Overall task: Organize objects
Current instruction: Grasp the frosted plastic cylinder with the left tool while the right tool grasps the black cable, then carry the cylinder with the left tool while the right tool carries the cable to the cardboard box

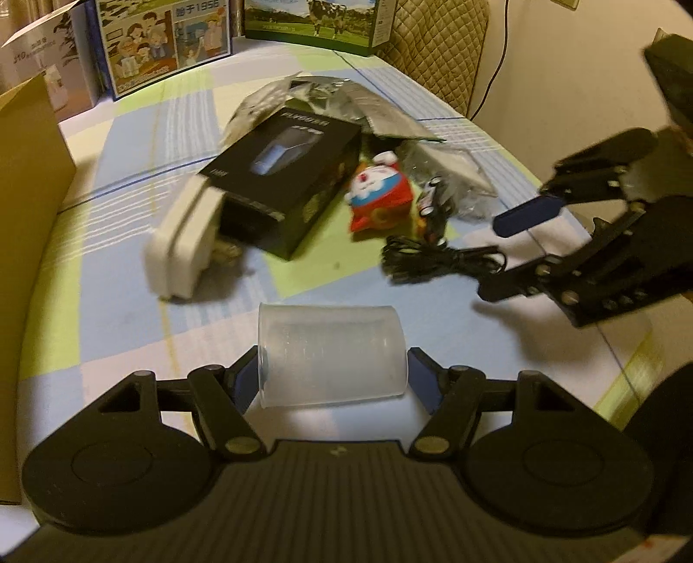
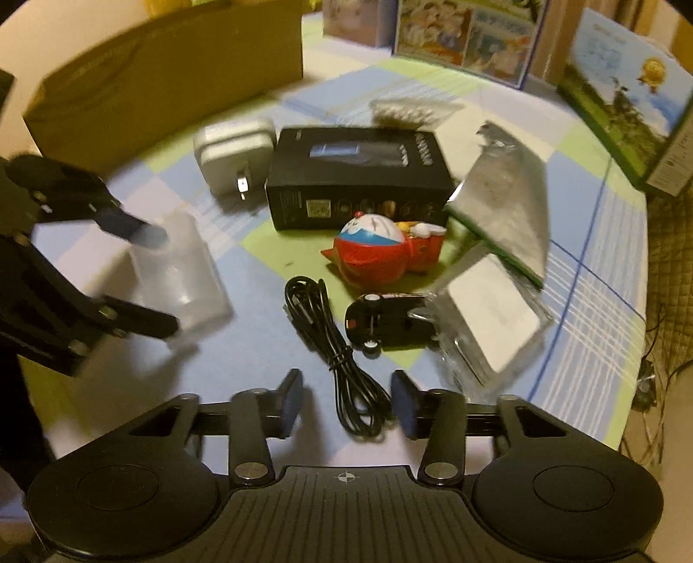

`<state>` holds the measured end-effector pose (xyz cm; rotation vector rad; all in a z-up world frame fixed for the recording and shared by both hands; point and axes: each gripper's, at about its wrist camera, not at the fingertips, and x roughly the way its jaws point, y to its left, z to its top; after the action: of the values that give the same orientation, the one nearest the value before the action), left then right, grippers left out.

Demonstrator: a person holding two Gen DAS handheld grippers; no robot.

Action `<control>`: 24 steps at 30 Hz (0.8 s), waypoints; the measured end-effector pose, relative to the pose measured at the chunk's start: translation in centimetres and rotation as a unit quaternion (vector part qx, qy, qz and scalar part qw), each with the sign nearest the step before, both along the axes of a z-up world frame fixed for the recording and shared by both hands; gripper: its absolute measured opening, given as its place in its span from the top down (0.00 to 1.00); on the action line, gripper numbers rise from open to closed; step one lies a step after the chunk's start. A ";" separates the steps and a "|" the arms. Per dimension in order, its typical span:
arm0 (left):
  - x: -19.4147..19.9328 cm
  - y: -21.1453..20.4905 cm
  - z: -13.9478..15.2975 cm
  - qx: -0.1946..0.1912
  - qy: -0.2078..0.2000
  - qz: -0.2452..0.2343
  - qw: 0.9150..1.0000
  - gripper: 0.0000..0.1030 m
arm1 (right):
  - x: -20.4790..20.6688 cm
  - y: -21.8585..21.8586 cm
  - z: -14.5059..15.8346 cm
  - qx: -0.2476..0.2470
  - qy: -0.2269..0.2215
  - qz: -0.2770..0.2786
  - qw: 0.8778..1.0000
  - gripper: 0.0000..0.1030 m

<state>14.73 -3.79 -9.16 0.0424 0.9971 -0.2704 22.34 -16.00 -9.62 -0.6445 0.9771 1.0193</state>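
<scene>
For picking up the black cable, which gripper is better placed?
Right. The right gripper has its jaws on both sides of the black cable; the left gripper is around the plastic cup.

Surface: blue, green and white checked cloth-covered surface [image 2: 576, 299]
Far edge: colourful printed cartons [image 2: 467, 34], upright
Beside surface: beige quilted chair back [image 1: 437, 47]; thin black wall cable [image 1: 493, 65]

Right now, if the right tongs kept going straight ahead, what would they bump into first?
Probably the black cable. Its bundle already lies between the open right tongs, not yet pinched. Next in that line is the little black toy car, though depth is hard to judge.
</scene>
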 end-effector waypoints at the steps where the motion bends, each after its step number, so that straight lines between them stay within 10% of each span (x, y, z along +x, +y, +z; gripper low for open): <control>1: -0.1 0.4 0.0 -0.002 0.000 0.001 1.000 0.36 | -0.1 0.3 -0.1 -0.003 0.005 -0.002 1.000 0.79; 8: -1.3 2.2 0.5 -0.005 -0.018 0.015 1.000 0.29 | -0.5 1.7 -0.2 -0.013 0.056 -0.022 0.998 0.80; 24: -1.3 2.3 -0.4 0.014 -0.042 0.014 0.999 0.33 | -2.3 3.6 -0.3 -0.001 0.015 -0.035 0.999 0.89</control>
<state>13.39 -1.51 -9.58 0.0652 0.9175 -0.2276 20.03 -12.41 -9.89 -0.5945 1.0201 0.9693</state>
